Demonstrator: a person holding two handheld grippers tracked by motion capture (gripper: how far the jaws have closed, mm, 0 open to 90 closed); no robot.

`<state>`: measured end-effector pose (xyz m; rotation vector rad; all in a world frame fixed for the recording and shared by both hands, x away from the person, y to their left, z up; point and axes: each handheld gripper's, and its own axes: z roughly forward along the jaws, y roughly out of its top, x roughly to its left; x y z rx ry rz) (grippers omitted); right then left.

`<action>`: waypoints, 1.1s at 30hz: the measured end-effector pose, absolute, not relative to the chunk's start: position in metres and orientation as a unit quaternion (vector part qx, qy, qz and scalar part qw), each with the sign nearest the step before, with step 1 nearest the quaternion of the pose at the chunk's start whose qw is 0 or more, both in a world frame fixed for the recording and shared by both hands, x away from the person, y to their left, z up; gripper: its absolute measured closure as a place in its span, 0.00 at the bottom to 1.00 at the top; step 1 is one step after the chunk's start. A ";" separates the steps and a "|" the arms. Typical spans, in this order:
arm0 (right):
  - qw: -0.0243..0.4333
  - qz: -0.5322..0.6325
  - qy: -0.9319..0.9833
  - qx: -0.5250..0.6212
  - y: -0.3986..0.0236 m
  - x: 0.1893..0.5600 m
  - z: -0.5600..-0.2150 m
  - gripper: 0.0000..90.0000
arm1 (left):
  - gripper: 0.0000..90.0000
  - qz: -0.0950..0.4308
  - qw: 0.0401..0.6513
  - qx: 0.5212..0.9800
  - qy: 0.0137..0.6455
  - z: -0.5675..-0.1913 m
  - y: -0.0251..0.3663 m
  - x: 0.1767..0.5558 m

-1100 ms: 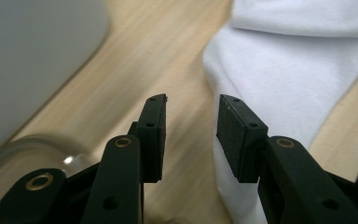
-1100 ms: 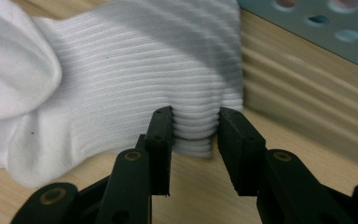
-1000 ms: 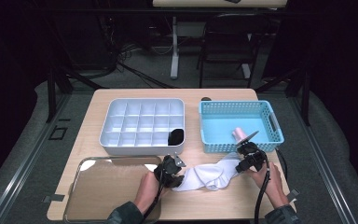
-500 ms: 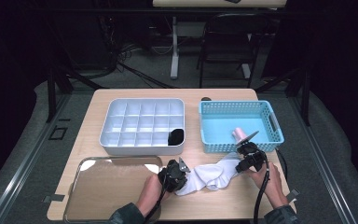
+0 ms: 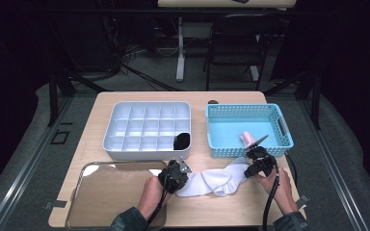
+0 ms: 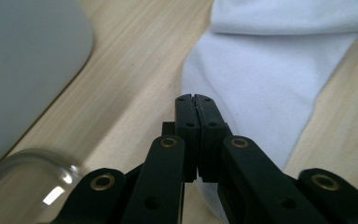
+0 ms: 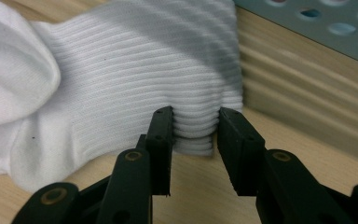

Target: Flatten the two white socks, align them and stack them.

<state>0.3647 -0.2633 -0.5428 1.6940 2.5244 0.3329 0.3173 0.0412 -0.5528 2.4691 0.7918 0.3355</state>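
Note:
A white sock [image 5: 217,180] lies stretched across the table's front between the two hands. My left gripper [image 5: 184,179] is at its toe end. In the left gripper view its jaws have just been closing and now stand shut [image 6: 193,98] on the toe edge of the sock [image 6: 261,79]; the pads hide the pinched cloth. My right gripper [image 5: 249,168] is at the other end, in front of the blue basket. In the right gripper view it [image 7: 196,116] is shut on the ribbed cuff of the sock [image 7: 121,70], which bunches between the pads.
A white compartment organiser [image 5: 147,127] stands at the back left with a dark item [image 5: 181,140] in one front cell. The blue basket [image 5: 231,113] at the back right holds a pink item [image 5: 245,139]. A clear tray [image 5: 115,192] lies at the front left, close to my left hand.
The left gripper has shifted a little right onto the sock's toe and its jaws have shut. The right gripper and the cuff have stayed put.

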 end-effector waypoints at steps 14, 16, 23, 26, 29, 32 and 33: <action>0.042 0.108 0.822 0.557 -0.263 0.365 -0.543 0.73 | 0.82 0.143 0.266 0.904 0.301 -0.546 0.042 0.321; 0.040 0.108 0.824 0.555 -0.264 0.365 -0.543 0.74 | 0.75 0.134 0.279 0.903 0.299 -0.541 0.039 0.318; 0.032 0.114 0.819 0.562 -0.264 0.365 -0.543 0.74 | 0.57 0.085 0.307 0.905 0.283 -0.534 0.011 0.314; 0.035 0.110 0.820 0.561 -0.265 0.365 -0.543 0.74 | 0.56 0.066 0.311 0.908 0.273 -0.534 -0.007 0.314; 0.034 0.111 0.821 0.560 -0.265 0.366 -0.543 0.74 | 0.56 0.057 0.316 0.910 0.261 -0.532 -0.023 0.314; 0.033 0.110 0.821 0.559 -0.265 0.366 -0.543 0.74 | 0.56 0.050 0.313 0.916 0.245 -0.530 -0.041 0.316; 0.034 0.110 0.820 0.561 -0.265 0.366 -0.543 0.74 | 0.56 0.049 0.308 0.919 0.240 -0.531 -0.049 0.318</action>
